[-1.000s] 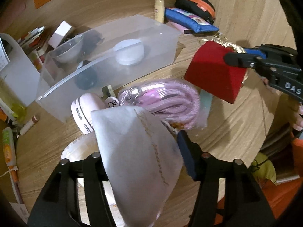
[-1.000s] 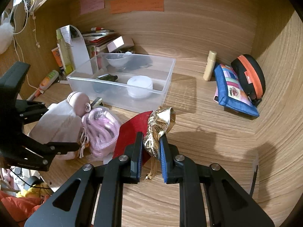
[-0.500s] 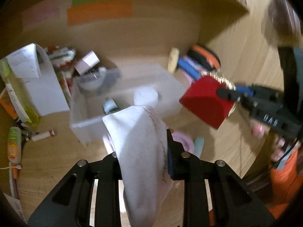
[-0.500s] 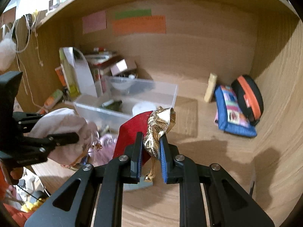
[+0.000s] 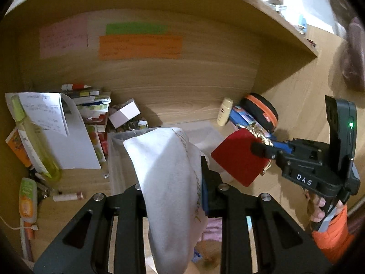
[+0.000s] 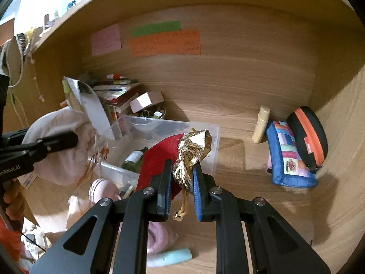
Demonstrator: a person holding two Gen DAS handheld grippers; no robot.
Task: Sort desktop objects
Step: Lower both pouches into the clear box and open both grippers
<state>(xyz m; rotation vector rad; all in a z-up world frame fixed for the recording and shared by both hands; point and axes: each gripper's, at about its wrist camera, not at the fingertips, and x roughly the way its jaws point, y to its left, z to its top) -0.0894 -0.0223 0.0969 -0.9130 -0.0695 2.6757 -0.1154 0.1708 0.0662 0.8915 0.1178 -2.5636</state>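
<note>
My left gripper (image 5: 175, 182) is shut on a white cloth pouch (image 5: 168, 178) with a gold drawstring, held up over the desk; the cloth hides its left finger. In the right wrist view that pouch (image 6: 61, 159) hangs at the left, with the left gripper's fingers (image 6: 68, 140) on it. My right gripper (image 6: 182, 166) is shut on the crinkled gold top of a red pouch (image 6: 157, 157), lifted in front of a clear plastic box (image 6: 212, 141). The left wrist view shows the red pouch (image 5: 235, 157) at the right, clamped by the right gripper (image 5: 257, 146).
The box holds a small dark bottle (image 6: 134, 157). A pink cord (image 6: 157, 237), a teal tube (image 6: 175, 254) and a pink-white round case (image 6: 102, 188) lie on the desk. At the right sit a blue pouch (image 6: 287, 157), a black-orange case (image 6: 308, 134) and a beige tube (image 6: 262, 123). Books (image 6: 116, 91) and a green bottle (image 5: 34, 141) stand at the left.
Both grippers have risen with their pouches, away from the desk. The left jaws have closed in on the white pouch. The right grip on the gold top is unchanged.
</note>
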